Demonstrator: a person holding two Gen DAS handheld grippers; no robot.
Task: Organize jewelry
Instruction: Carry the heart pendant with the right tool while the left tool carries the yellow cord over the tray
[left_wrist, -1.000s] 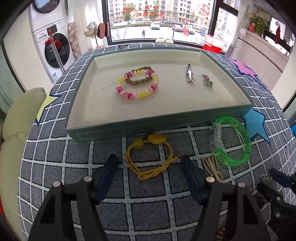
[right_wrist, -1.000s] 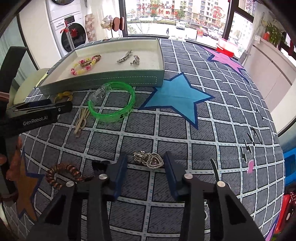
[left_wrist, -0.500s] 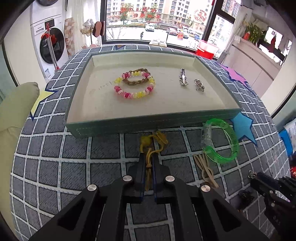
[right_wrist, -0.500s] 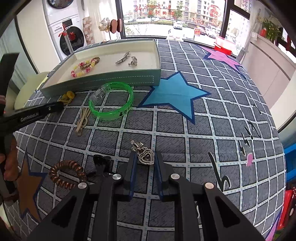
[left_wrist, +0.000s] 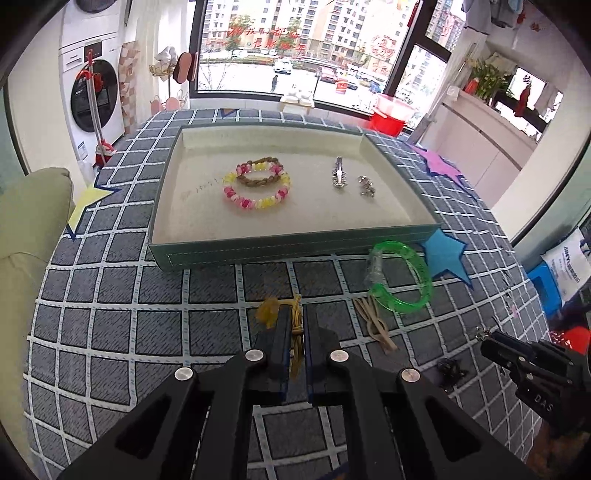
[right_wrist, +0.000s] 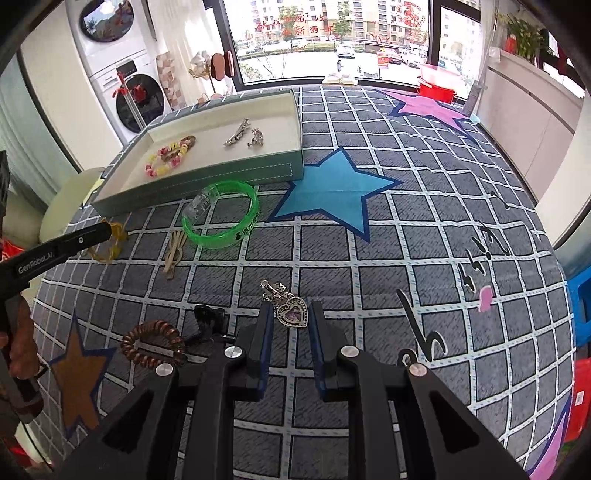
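Worktop (right_wrist: 424, 236): grey grid cloth with stars. Tray (left_wrist: 229, 247) at far side holds beaded bracelet (left_wrist: 256, 184) and two silver clips (left_wrist: 338, 178). Green bangle (right_wrist: 221, 214) lies just before tray, tan bands (left_wrist: 375, 323) beside it. Left claw (left_wrist: 296, 325): fingers clamped on yellow cord (left_wrist: 296, 332), near tray front. Right claw (right_wrist: 291, 317): fingers close either side of heart pendant (right_wrist: 293, 314), contact uncertain. Brown coil tie (right_wrist: 153, 341) left of it.

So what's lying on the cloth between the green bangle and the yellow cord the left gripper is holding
A small bundle of tan rubber bands lies there, between the green bangle and the yellow cord. The right wrist view shows it best; the left wrist view shows it too.
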